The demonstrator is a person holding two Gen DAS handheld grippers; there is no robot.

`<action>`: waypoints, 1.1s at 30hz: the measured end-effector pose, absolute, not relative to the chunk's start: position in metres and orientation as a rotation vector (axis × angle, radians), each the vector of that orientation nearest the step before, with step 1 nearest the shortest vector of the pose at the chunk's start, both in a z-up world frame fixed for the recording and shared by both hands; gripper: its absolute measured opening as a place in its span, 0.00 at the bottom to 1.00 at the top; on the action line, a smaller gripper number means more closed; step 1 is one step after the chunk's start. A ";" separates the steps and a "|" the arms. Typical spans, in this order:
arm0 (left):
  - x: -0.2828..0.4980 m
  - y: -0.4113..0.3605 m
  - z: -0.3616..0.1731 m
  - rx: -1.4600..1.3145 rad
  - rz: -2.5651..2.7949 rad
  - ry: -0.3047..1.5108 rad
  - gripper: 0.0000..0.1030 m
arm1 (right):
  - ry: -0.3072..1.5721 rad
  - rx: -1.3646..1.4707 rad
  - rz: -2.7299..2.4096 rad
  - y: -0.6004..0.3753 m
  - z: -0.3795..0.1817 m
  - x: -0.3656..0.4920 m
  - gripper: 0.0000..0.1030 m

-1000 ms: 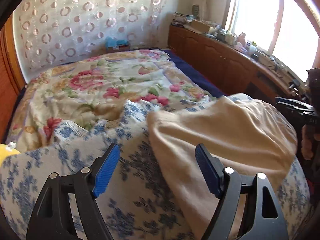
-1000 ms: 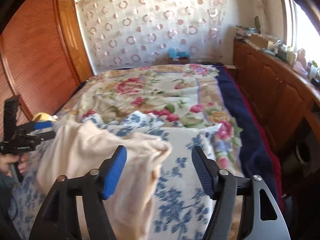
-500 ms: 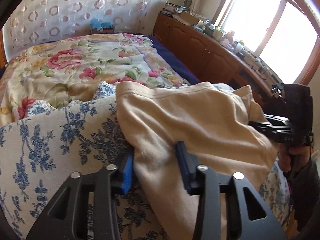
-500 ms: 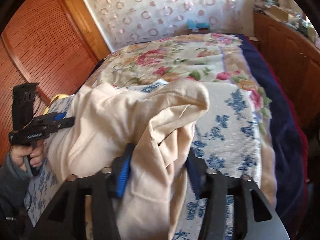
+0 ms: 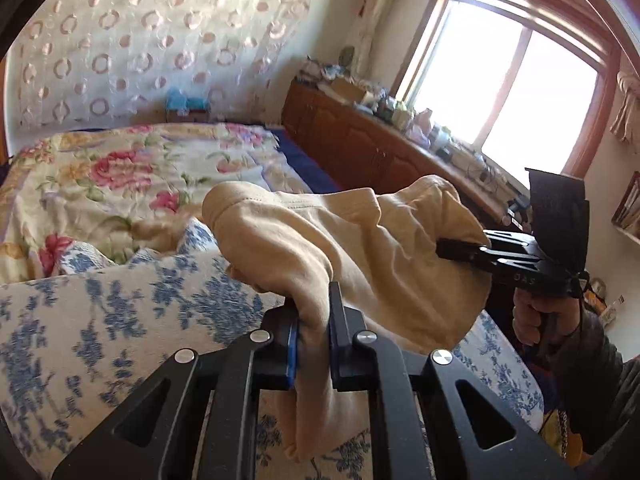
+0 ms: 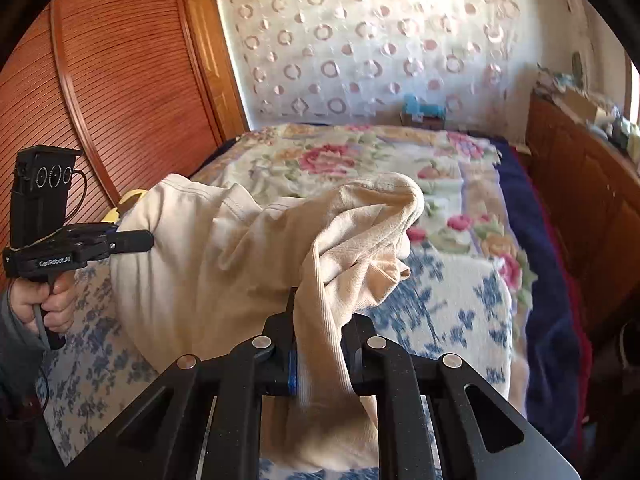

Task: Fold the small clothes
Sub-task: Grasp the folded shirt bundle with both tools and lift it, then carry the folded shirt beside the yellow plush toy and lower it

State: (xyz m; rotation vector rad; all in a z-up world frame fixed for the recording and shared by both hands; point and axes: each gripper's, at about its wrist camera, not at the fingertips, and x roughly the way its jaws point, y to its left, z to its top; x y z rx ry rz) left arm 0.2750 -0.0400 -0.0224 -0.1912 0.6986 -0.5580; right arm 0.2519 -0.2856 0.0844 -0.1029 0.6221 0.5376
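A cream-coloured small garment (image 5: 360, 248) hangs bunched between my two grippers above the bed; it also shows in the right wrist view (image 6: 248, 264). My left gripper (image 5: 314, 320) is shut on one edge of it, cloth pinched between the blue pads. My right gripper (image 6: 320, 328) is shut on the other edge. The right gripper shows from the left wrist view (image 5: 464, 250), biting the cloth, and the left gripper shows from the right wrist view (image 6: 136, 240), doing the same. The garment's lower part sags down between and below the fingers.
Below lies a blue-flowered white cover (image 5: 120, 320) over a rose-patterned quilt (image 6: 352, 160) on the bed. A wooden cabinet (image 5: 380, 152) with clutter runs under the window at the right. A wooden slatted door (image 6: 100, 80) stands at the left.
Both grippers closed on the garment's edges and lifted it off the cover. The cloth now hangs bunched between them, higher than before.
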 end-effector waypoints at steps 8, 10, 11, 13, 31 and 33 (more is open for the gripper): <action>0.214 0.053 0.005 -0.252 -0.375 0.578 0.12 | 0.541 -0.209 0.690 -0.209 0.101 0.257 0.14; 0.199 0.077 0.002 -0.270 -0.310 0.565 0.12 | 0.527 -0.249 0.741 -0.179 0.104 0.267 0.14; 0.192 0.089 -0.001 -0.280 -0.279 0.563 0.12 | 0.523 -0.278 0.776 -0.158 0.103 0.277 0.14; 0.181 0.115 -0.011 -0.310 -0.202 0.561 0.12 | 0.526 -0.329 0.837 -0.121 0.102 0.296 0.14; 0.131 0.223 -0.085 -0.497 0.023 0.644 0.11 | 0.619 -0.554 1.110 0.151 0.063 0.424 0.14; 0.134 0.221 -0.090 -0.473 0.043 0.665 0.11 | 0.646 -0.536 1.084 0.164 0.052 0.436 0.17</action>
